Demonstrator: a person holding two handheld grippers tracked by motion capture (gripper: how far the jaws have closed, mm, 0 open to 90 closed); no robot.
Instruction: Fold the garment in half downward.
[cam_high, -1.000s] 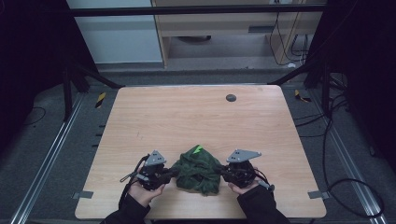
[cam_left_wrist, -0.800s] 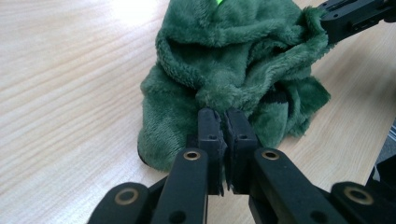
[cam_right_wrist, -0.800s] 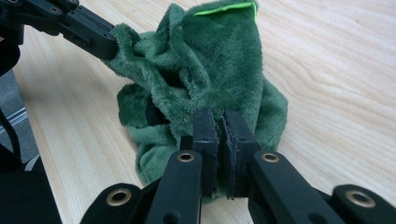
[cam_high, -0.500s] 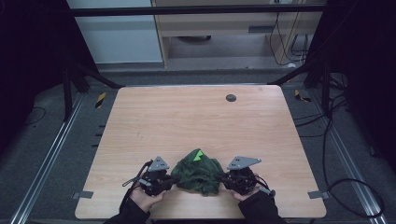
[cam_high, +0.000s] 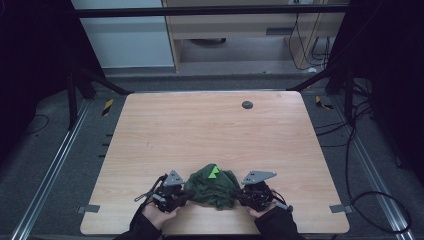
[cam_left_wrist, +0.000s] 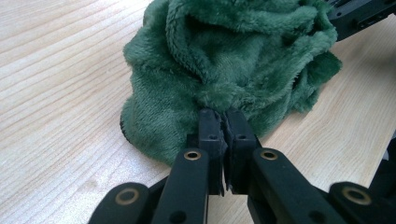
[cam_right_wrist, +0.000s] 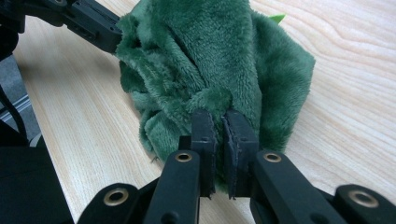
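now green plush cloth (cam_high: 212, 186) bunched between left tool (cam_high: 186, 194) and right tool (cam_high: 239, 196)

High view above table (cam_high: 210, 130), looking down; gripper views close, sharing green cloth (cam_left_wrist: 224, 60).

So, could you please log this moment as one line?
left gripper: shut on green plush cloth | right gripper: shut on cloth | wooden table

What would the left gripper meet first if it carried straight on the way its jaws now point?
The green plush cloth: the left gripper is already shut on a fold of it. Beyond the bunched cloth, roughly in line, sits the right gripper, though depth is hard to judge.
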